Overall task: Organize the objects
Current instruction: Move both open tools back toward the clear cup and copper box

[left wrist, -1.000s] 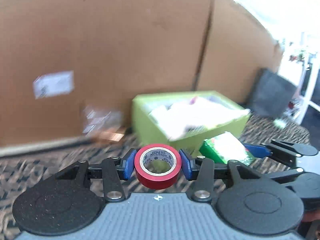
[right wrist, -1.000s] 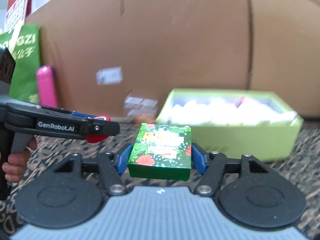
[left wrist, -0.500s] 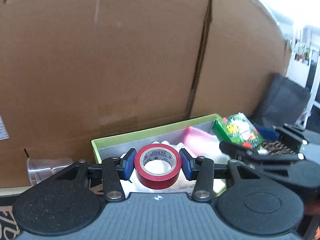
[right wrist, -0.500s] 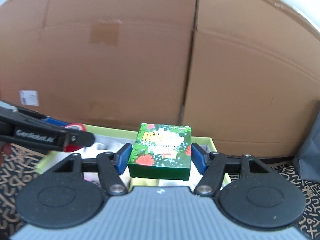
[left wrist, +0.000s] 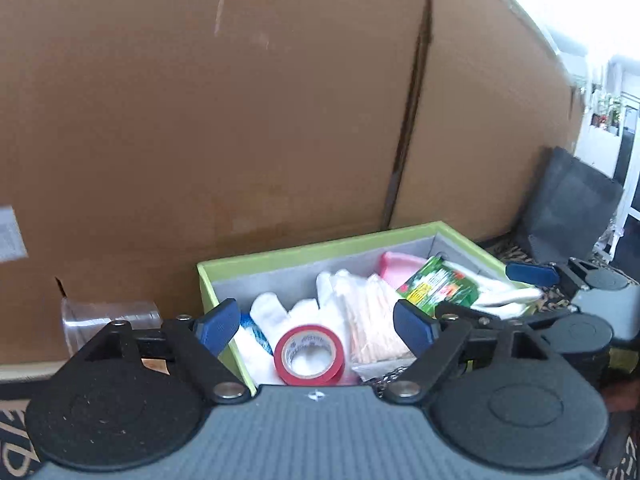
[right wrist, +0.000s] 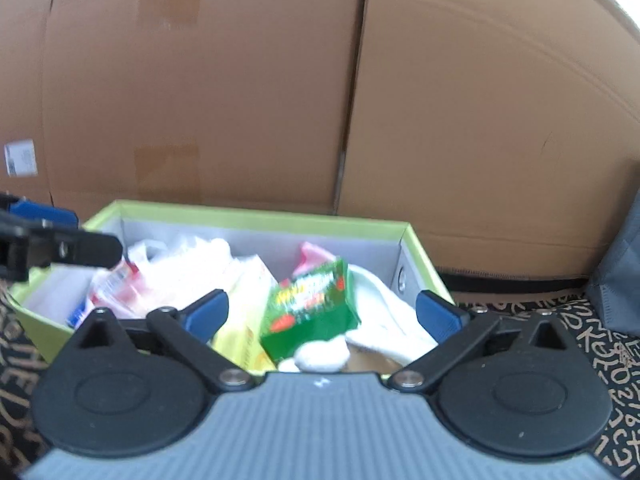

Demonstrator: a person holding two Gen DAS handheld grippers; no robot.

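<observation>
No legible writing on green packet point(right wrist: 310, 312).

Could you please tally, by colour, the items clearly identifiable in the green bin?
Red: 1, tape roll
Green: 1, printed packet
Pink: 1, item at the back
White: cannot count, bags and cloth overlap
Total: 3 countable

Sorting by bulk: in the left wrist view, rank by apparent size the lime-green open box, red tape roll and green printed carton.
1. Lime-green open box, clearly largest.
2. Red tape roll and green printed carton: similar; the roll lies nearer the camera, so unranked.
</observation>
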